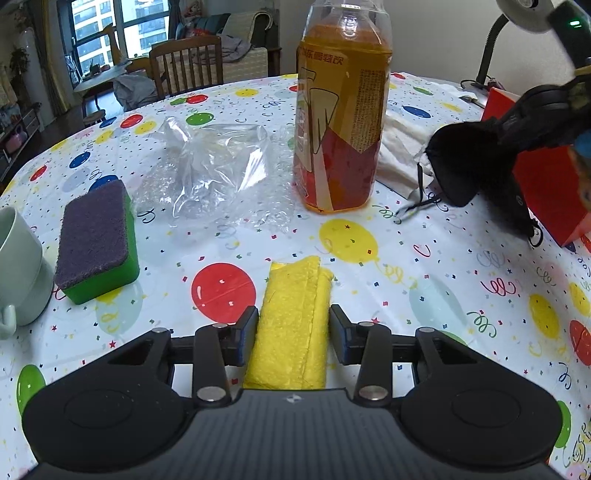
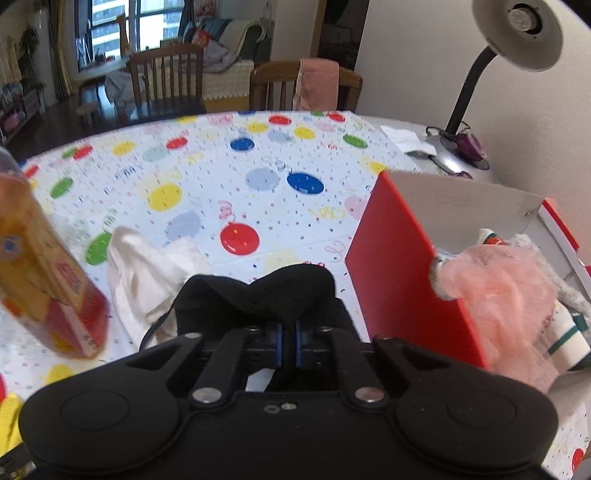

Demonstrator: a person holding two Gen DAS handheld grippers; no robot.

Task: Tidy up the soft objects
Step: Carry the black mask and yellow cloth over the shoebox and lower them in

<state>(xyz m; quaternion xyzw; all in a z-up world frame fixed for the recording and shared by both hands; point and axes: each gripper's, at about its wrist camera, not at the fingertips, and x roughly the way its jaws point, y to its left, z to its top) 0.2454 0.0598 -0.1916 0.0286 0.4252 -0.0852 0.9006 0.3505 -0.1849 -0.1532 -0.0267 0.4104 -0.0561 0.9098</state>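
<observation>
A folded yellow cloth point(image 1: 291, 325) lies on the balloon-print table between the fingers of my left gripper point(image 1: 293, 326); the pads stand beside it with slight gaps. My right gripper point(image 2: 288, 347) is shut on a black cloth pouch point(image 2: 266, 291), held above the table left of the red box point(image 2: 399, 266). The pouch also shows in the left wrist view point(image 1: 461, 162), hanging from the right gripper. The box holds a pink fluffy item point(image 2: 506, 295). A green sponge with a purple scrub top point(image 1: 98, 240) lies at left. A white cloth point(image 2: 147, 273) lies by the bottle.
A tall orange drink bottle point(image 1: 341, 110) stands mid-table beside a crumpled clear plastic bag point(image 1: 214, 170). A pale green mug point(image 1: 18, 269) sits at the left edge. A desk lamp point(image 2: 517, 33) stands behind the box. Wooden chairs point(image 2: 166, 77) are beyond the table.
</observation>
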